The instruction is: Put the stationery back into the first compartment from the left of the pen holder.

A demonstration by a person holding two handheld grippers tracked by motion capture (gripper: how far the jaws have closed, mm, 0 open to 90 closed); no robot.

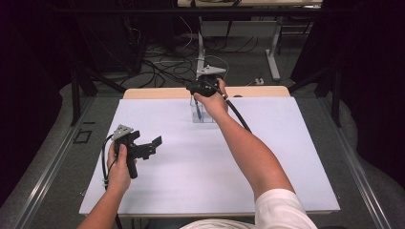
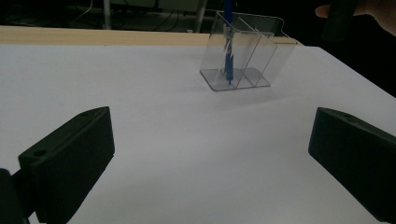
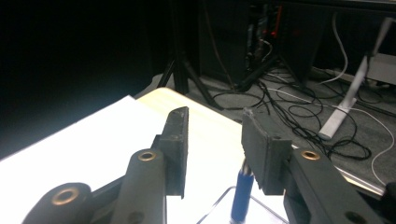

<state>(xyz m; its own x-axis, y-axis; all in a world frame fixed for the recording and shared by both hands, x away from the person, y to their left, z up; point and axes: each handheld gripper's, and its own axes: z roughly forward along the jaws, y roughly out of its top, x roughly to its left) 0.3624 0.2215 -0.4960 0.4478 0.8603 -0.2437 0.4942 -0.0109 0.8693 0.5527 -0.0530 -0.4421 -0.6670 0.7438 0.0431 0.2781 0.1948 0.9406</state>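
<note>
Left hand-held gripper (image 1: 152,146) low, jaws wide — right arm (image 1: 248,148) outstretched over holder (image 2: 243,56).

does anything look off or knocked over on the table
Nothing stands out. The clear divided holder sits upright near the table's far edge, and the blue pen stands upright in its end compartment. The right claw hovers open above the pen, the left claw is open and apart, and the white sheet looks clean.

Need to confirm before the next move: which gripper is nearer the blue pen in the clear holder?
Right. The right gripper is directly over the blue pen standing in the clear holder; the left gripper hovers well back over the white table.
</note>
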